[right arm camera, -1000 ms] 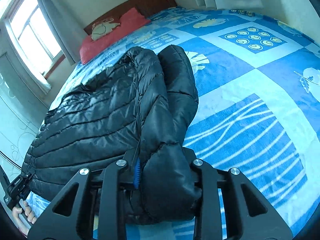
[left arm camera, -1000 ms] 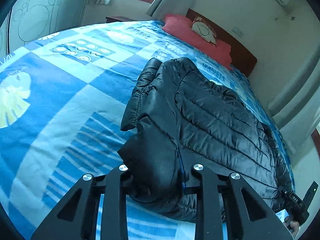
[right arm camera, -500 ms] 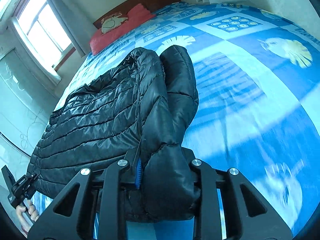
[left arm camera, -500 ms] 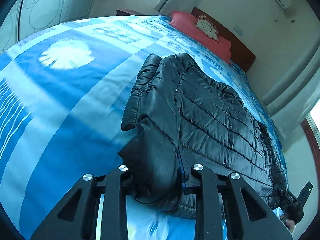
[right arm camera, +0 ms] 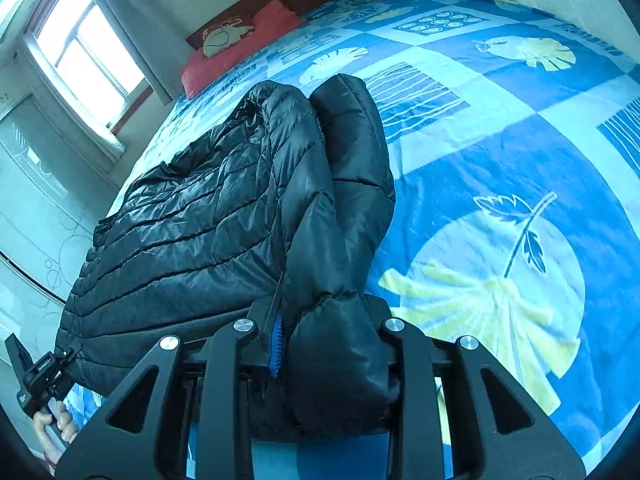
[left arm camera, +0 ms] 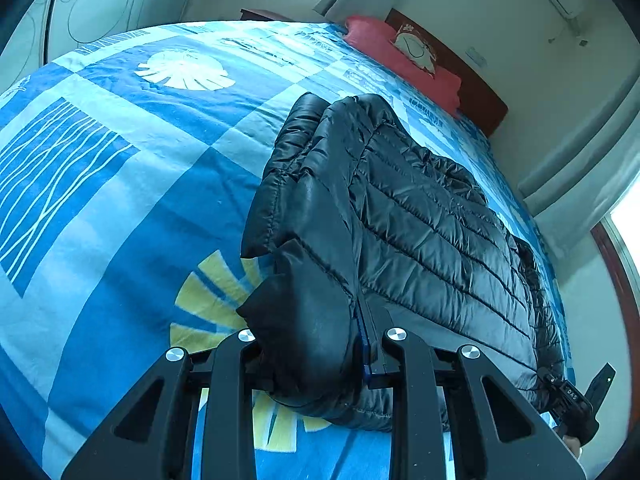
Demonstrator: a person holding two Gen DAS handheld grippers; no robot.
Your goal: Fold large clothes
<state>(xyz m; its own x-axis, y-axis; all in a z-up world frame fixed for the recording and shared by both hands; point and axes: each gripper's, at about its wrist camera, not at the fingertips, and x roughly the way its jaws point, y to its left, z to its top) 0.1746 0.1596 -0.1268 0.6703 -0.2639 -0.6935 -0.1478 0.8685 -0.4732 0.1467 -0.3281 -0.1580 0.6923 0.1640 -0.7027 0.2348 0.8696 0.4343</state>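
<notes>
Black jacket (left arm camera: 420,220) lay on bed (left arm camera: 120,200). Left claw (left arm camera: 316,356) clamped one bunched jacket end; right claw (right arm camera: 320,344) clamped other end.

Jacket (left arm camera: 420,216) flat on bedspread (left arm camera: 132,184); pillow (left arm camera: 400,56) behind.

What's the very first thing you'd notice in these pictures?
A big puffy black jacket lies across the bright blue leaf-patterned bedspread. The left gripper and the right gripper each pinch a bunched end of it. A red pillow sits far off by the headboard.
</notes>
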